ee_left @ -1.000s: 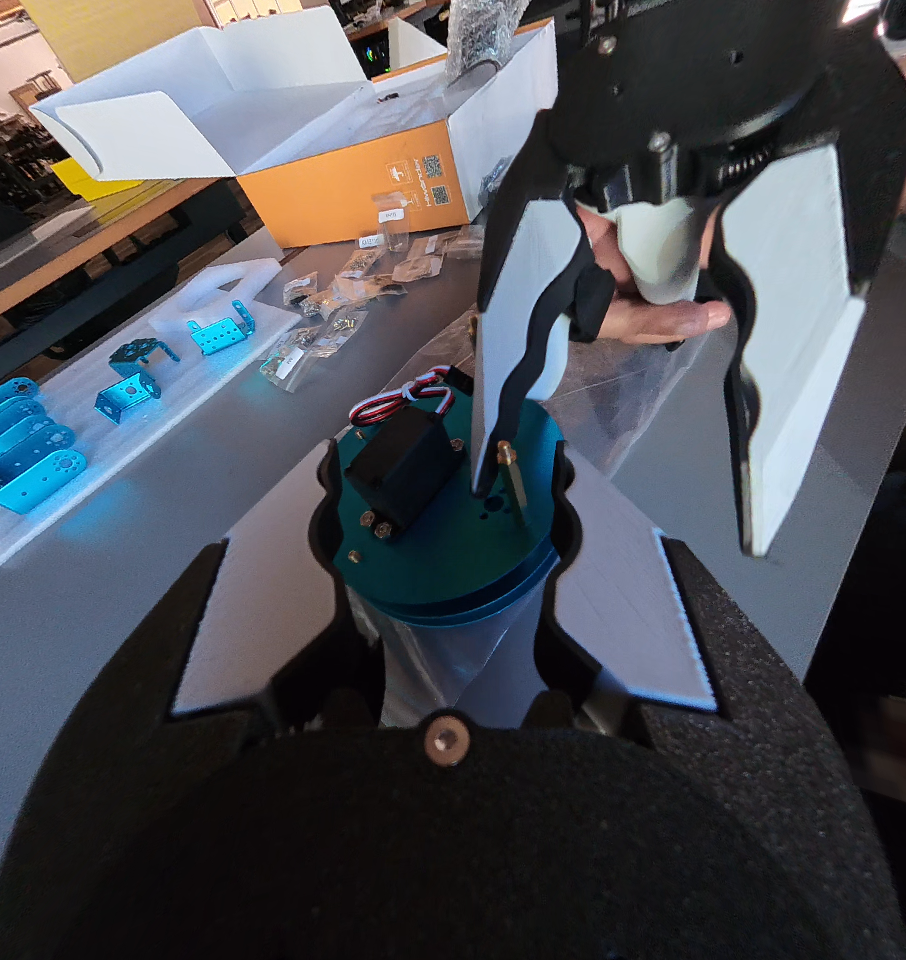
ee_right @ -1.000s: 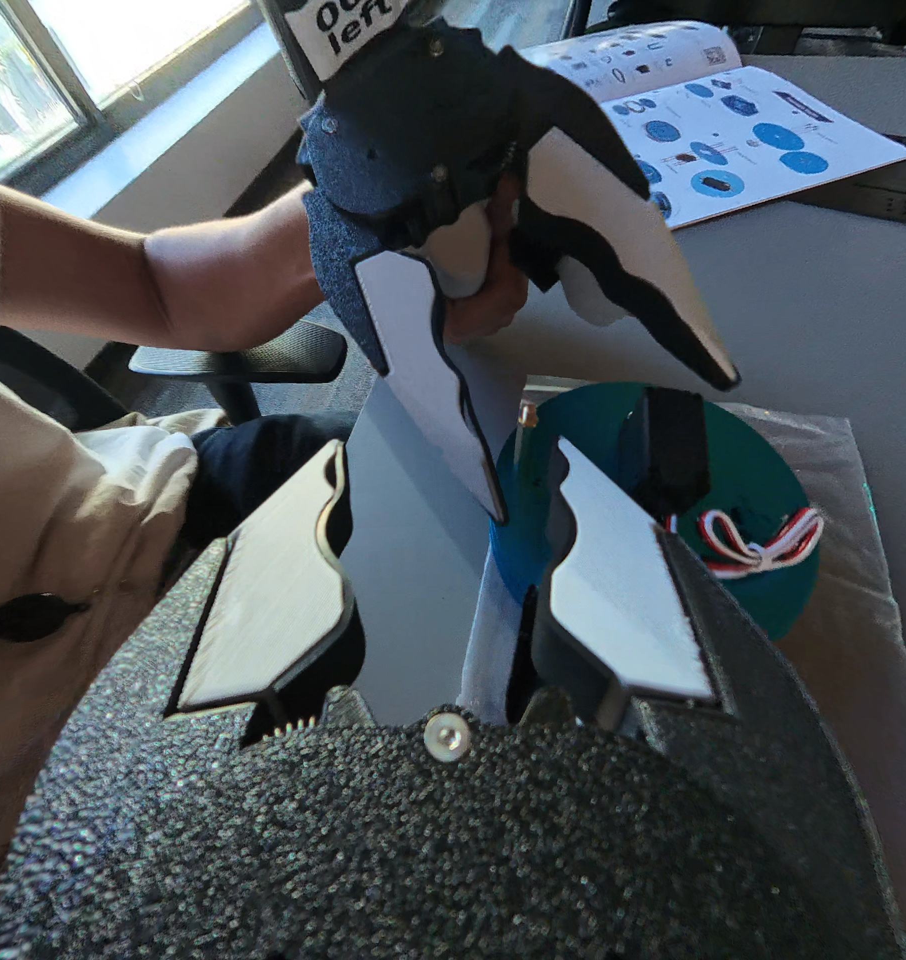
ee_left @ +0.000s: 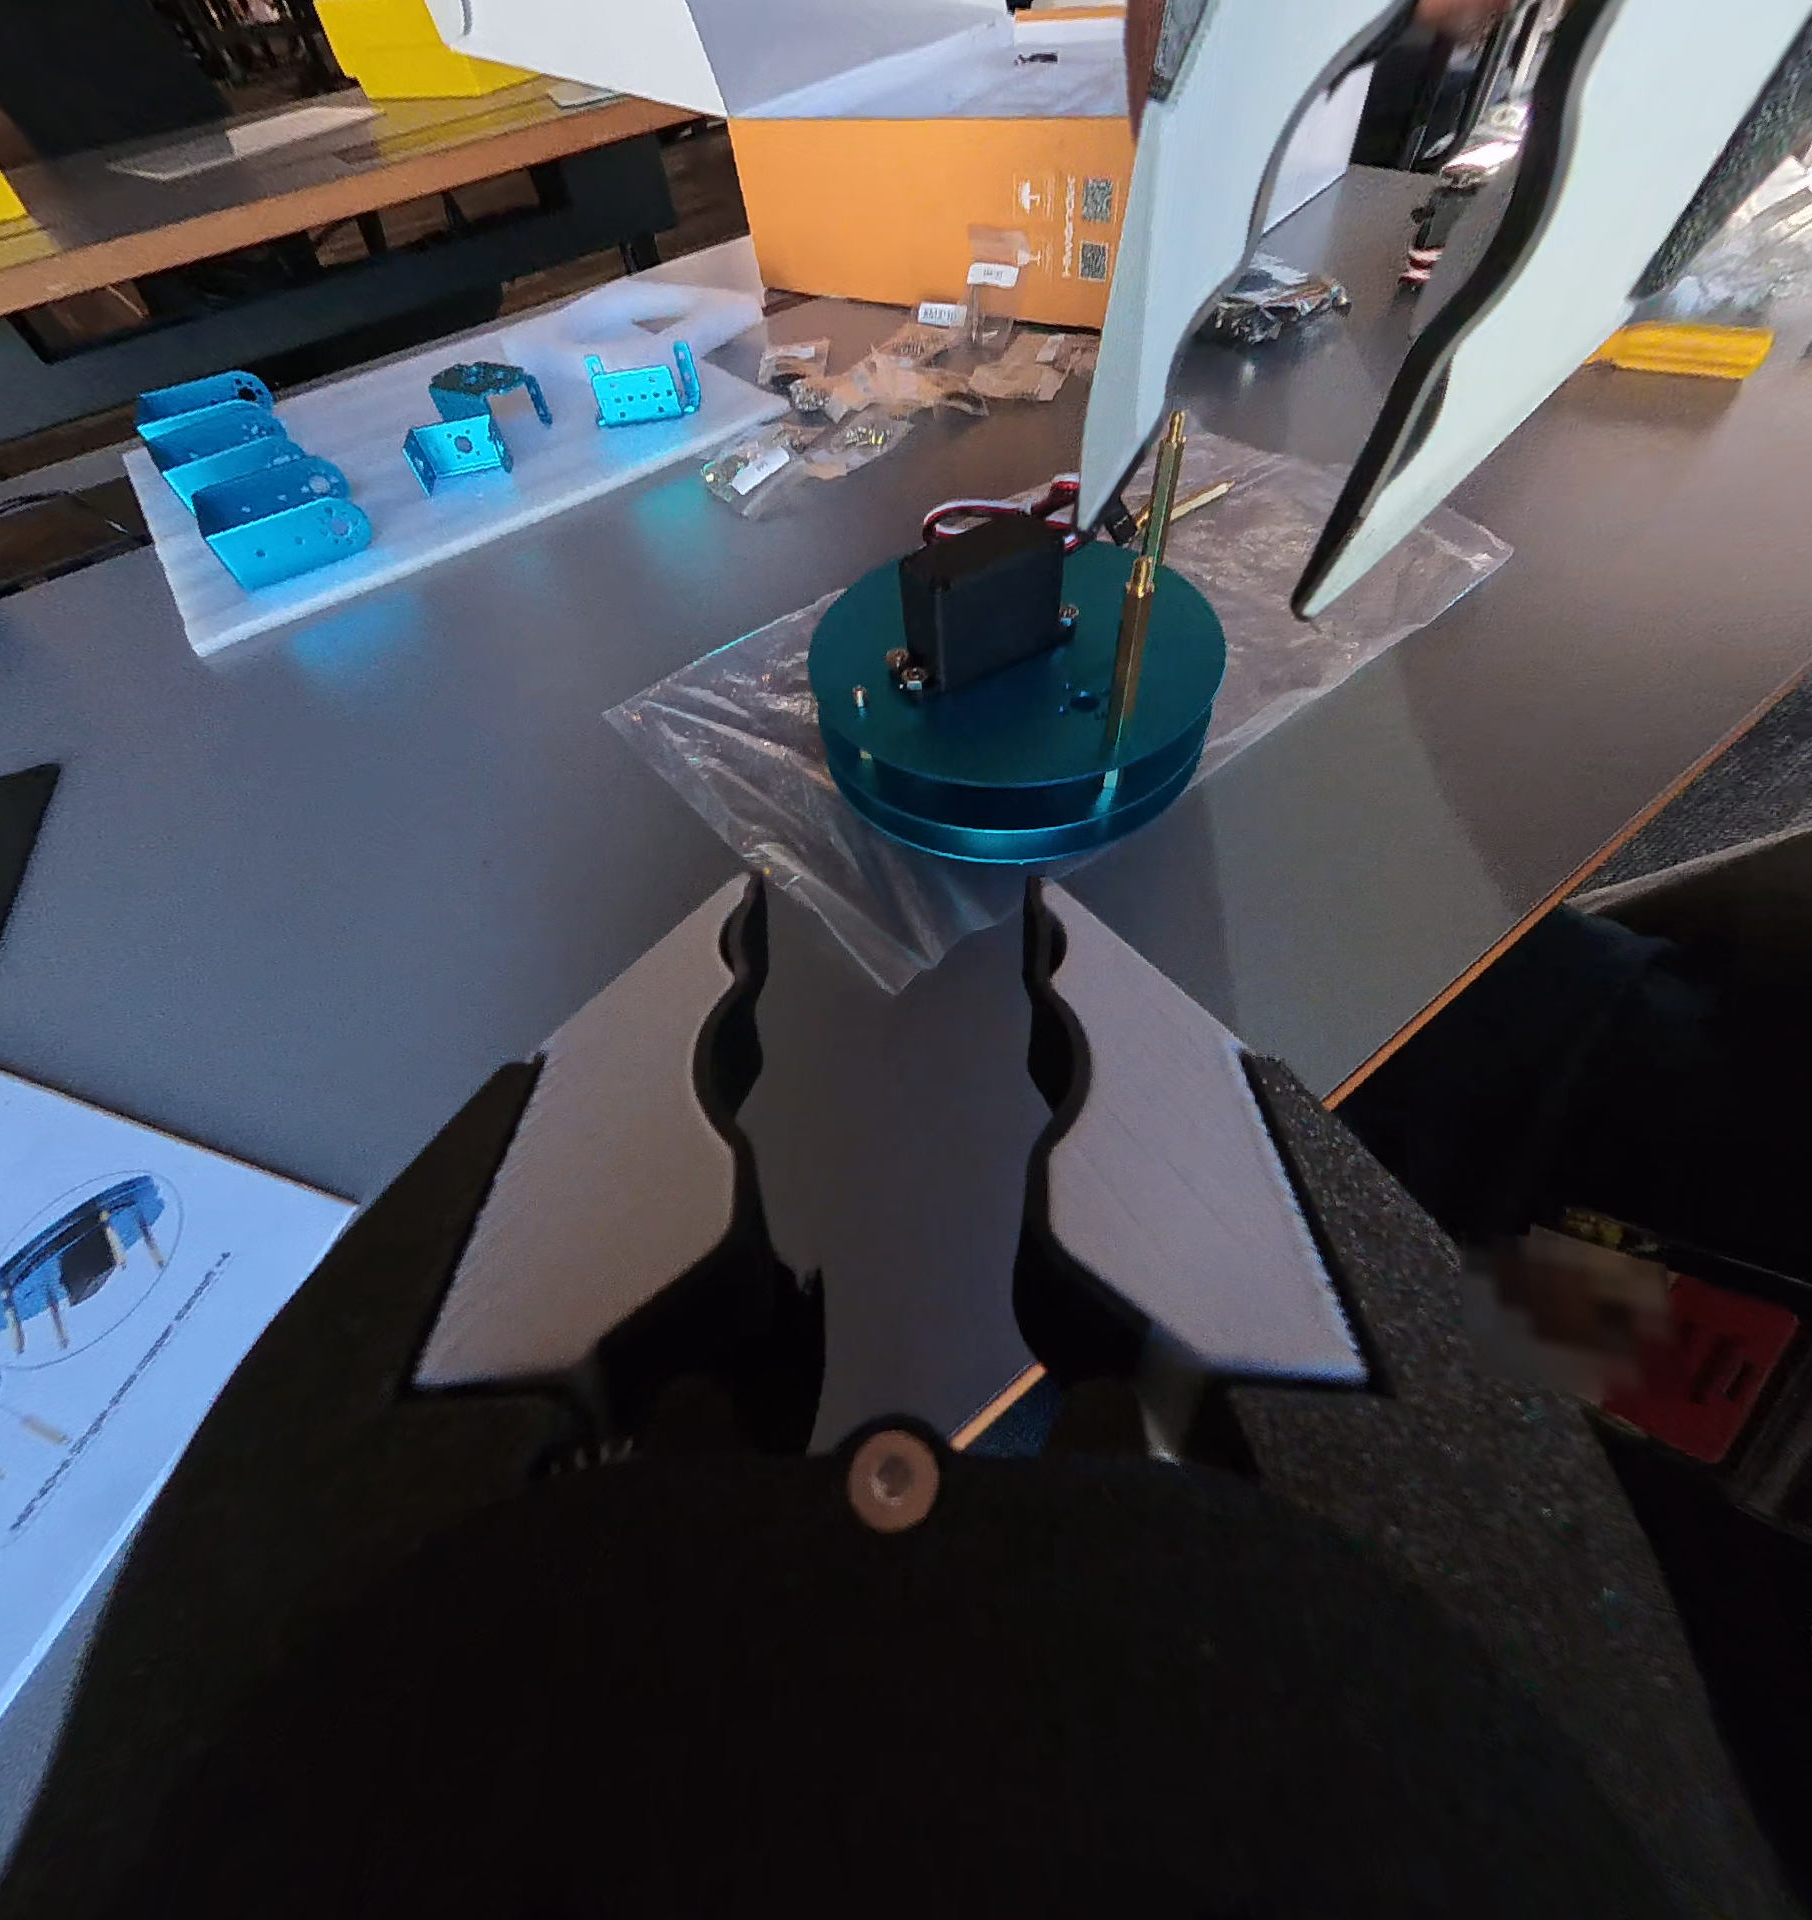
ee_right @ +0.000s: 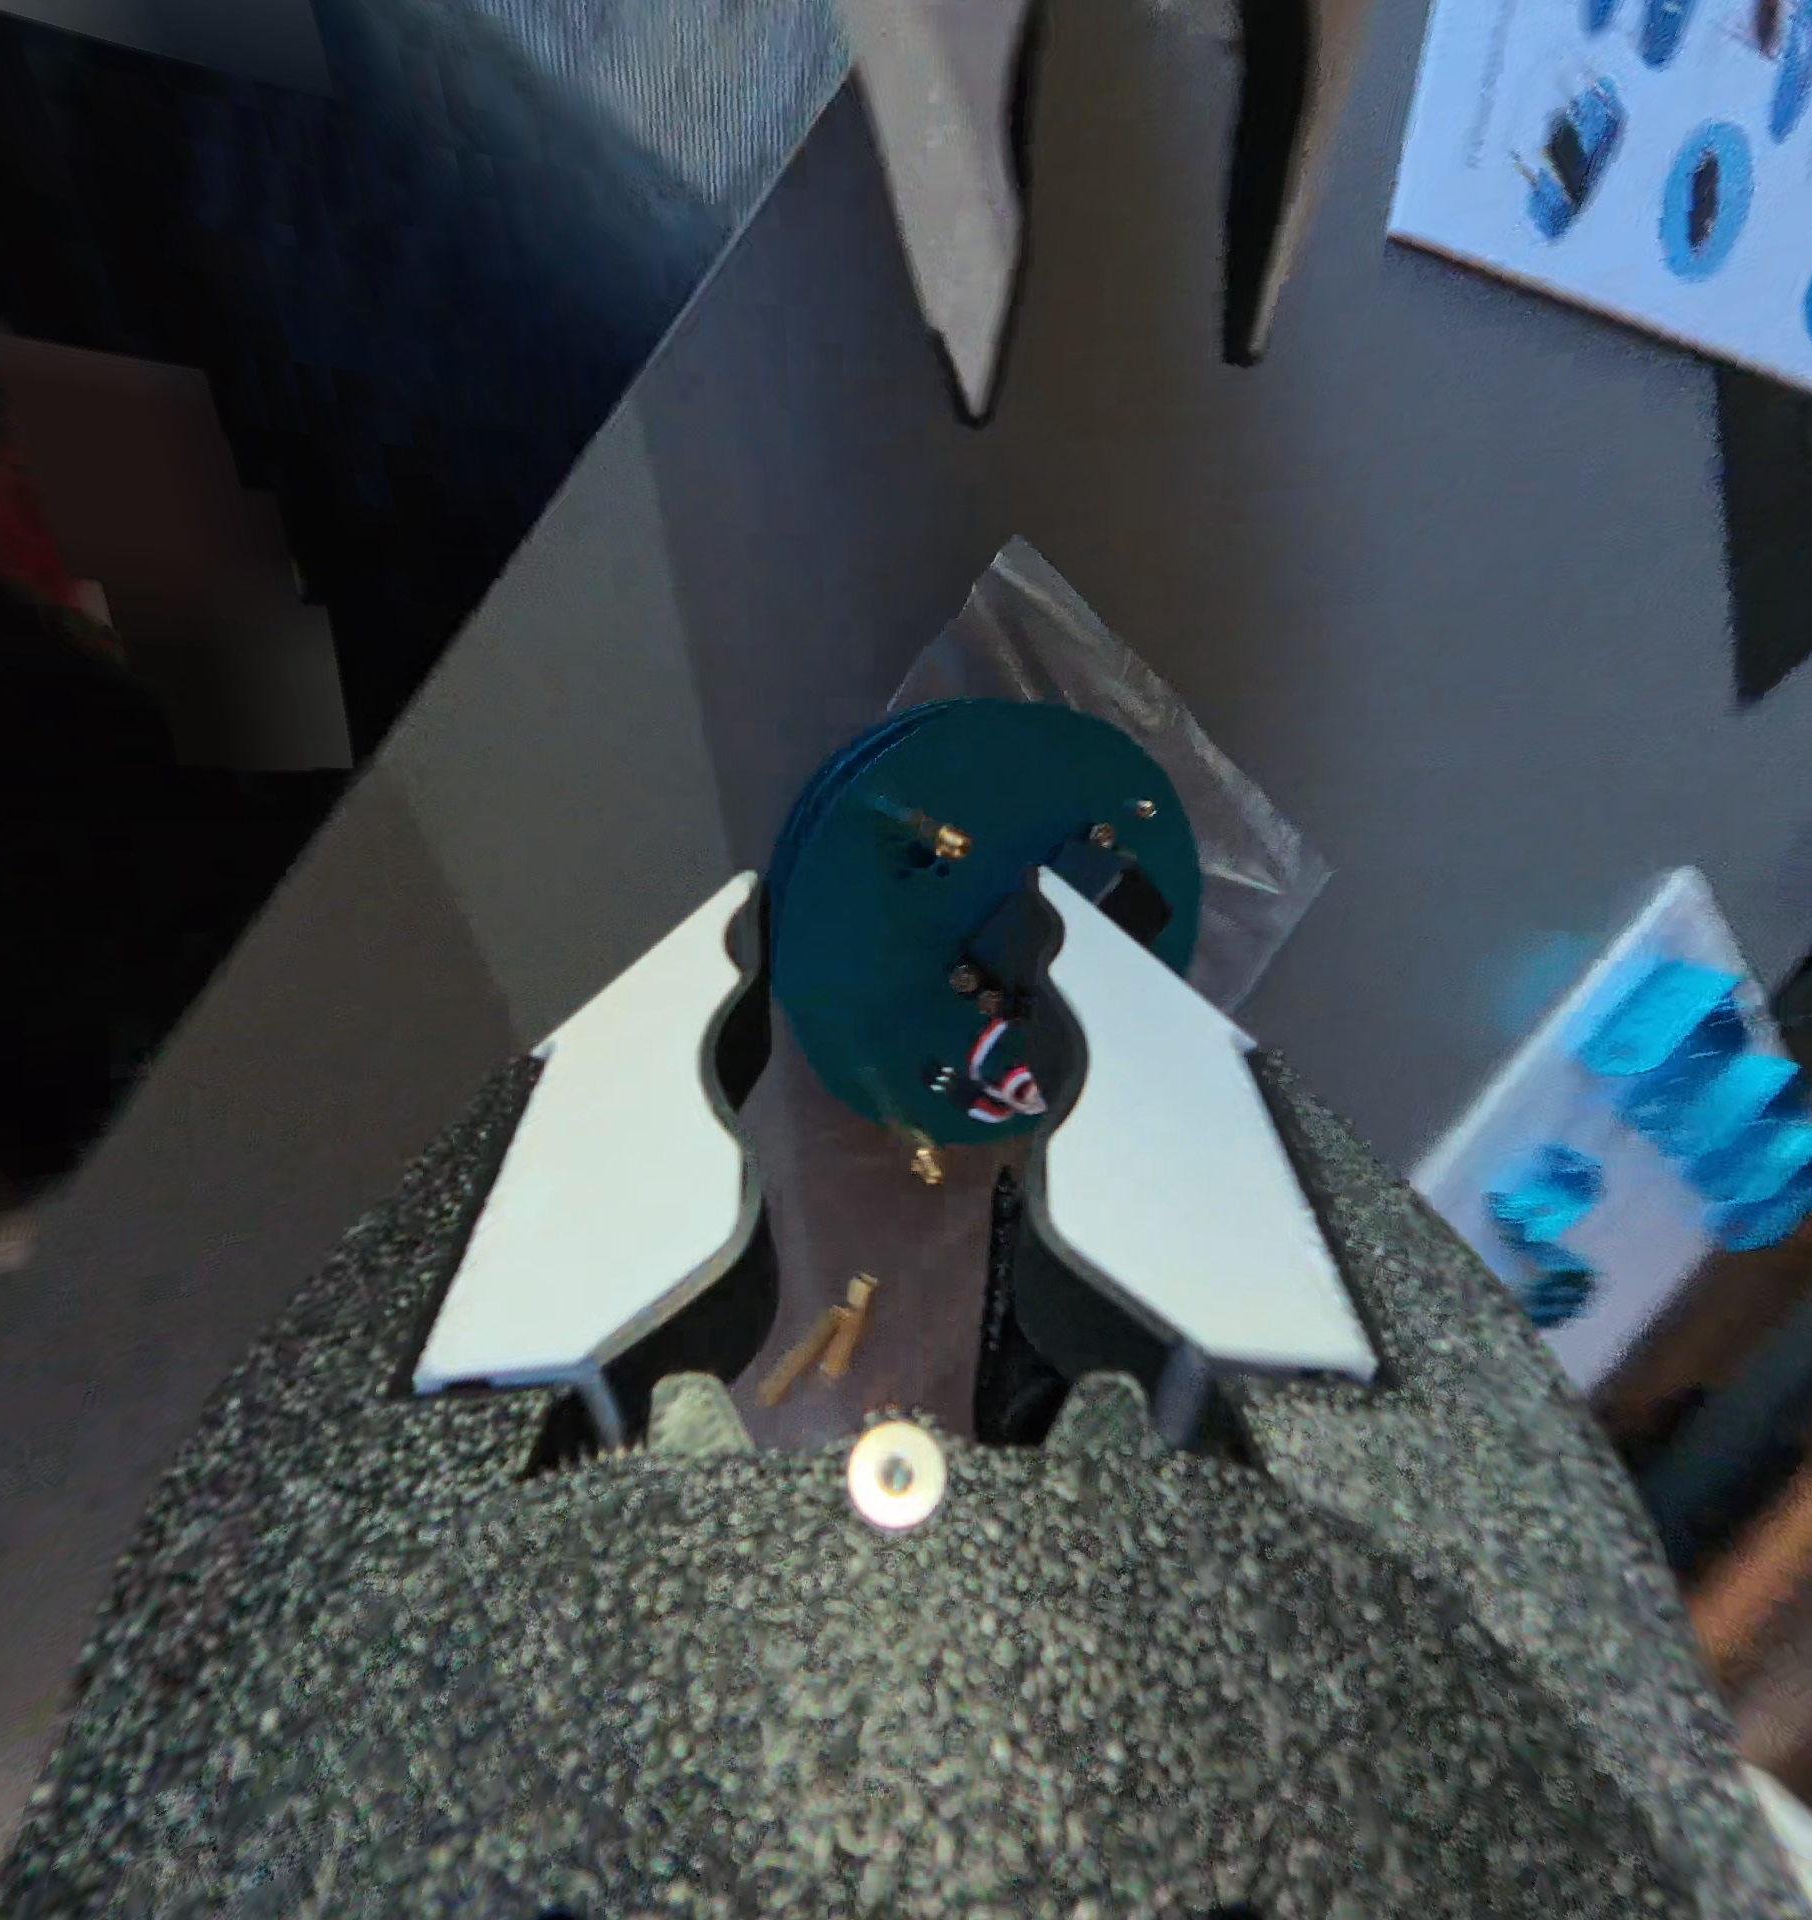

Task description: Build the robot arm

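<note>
Teal round plates (ee_left: 1016, 717) carrying a black motor block (ee_left: 980, 608) sit on a clear bag (ee_left: 777, 790) on the grey worktop (ee_left: 362, 831), between the left tool (ee_left: 891, 904) and right tool (ee_right: 897, 883), both spread apart and empty.

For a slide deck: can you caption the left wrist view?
Open left gripper faces a teal disc assembly with brass standoff; open right gripper hovers above.

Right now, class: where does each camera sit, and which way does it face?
Left wrist view: on the left gripper, low, looking across the table at the disc; own open fingers show.
Right wrist view: on the right gripper, above, looking down at it; own open fingers show.
Shared: disc, plastic bag, both grippers.
</note>
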### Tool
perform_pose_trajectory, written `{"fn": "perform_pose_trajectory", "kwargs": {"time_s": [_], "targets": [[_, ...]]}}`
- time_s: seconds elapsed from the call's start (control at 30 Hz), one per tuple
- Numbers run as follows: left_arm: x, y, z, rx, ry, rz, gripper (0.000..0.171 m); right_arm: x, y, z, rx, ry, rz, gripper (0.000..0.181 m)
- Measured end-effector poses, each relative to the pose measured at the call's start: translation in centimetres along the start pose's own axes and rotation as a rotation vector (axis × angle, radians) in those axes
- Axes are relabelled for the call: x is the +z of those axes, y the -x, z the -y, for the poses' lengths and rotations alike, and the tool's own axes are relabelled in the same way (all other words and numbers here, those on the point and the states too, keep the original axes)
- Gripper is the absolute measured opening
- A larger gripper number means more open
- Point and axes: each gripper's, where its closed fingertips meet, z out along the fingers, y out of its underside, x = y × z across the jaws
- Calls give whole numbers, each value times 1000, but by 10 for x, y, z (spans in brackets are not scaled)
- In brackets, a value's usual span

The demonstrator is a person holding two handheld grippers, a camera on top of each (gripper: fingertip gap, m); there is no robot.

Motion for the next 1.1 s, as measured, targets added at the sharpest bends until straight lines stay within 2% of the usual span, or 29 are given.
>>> {"fn": "perform_pose_trajectory", "kwargs": {"time_s": [0.1, 0.2, 0.33, 0.37, 0.4, 0.43, 0.57, 0.63, 0.77, 0.83, 0.87, 0.93, 1.03, 1.1], "targets": [[-4, 7, -3, -8, 12, 19, 49, 9, 0, 4, -295, 202, -15, 42], [-7, 17, -6, -27, -3, 35, 49, 17, -5, -6, -560, 428, -50, 39], [-15, 19, -9, -16, -35, 32, 49, 17, -11, -15, -744, 606, -67, 27], [-17, 19, -8, -8, -42, 36, 49, 17, -12, -16, -771, 626, -71, 25], [-18, 20, -8, -2, -48, 40, 49, 18, -13, -14, -793, 628, -85, 16], [-19, 20, -7, 0, -52, 40, 49, 17, -13, -12, -799, 630, -83, 5], [-18, 20, -4, -12, -59, 31, 49, 15, -7, -15, -659, 663, 0, 4], [-15, 20, -4, -26, -53, 22, 48, 14, -2, -18, -461, 680, 73, 4], [-11, 18, -5, -25, -34, 25, 49, 12, 18, -16, 69, 708, 267, 3], [-11, 19, -6, -35, -23, 33, 49, 11, 20, -15, 204, 720, 304, 3], [-11, 21, -7, -40, -22, 39, 49, 11, 17, -14, 201, 713, 286, 3], [-12, 26, -7, -53, -25, 52, 49, 11, 10, -13, 73, 682, 225, 4], [-14, 33, -10, -86, -28, 59, 48, 15, 1, -6, -289, 612, 73, 30], [-14, 38, -12, -106, -29, 64, 48, 17, 4, -5, -507, 618, 12, 30]]}}
